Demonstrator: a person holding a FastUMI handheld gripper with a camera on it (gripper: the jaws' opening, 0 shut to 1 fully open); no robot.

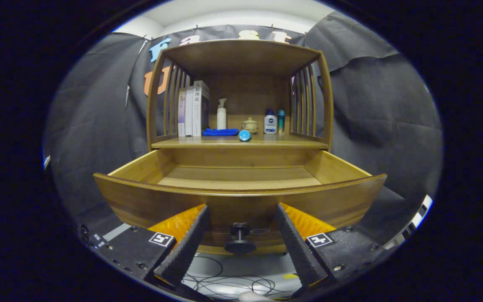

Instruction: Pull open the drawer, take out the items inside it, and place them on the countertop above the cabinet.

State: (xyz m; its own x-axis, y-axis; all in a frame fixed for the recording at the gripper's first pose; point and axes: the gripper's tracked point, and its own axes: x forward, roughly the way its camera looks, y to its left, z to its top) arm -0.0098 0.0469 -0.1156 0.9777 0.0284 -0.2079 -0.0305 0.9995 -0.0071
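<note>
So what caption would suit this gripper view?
Open claw straddling the knob of the pulled-out drawer, countertop items beyond.

On the counter (266,144) — three books (193,109), three bottles (270,122), one blue cloth (219,132), one lidded pot (250,124) — plus one open drawer (241,197).

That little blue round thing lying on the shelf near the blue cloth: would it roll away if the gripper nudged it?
Probably. The small blue round object lies on its side on the smooth wooden countertop, so a nudge could roll it. It looks small, so likely light. The open gripper is at the drawer's black knob, far from it.
</note>
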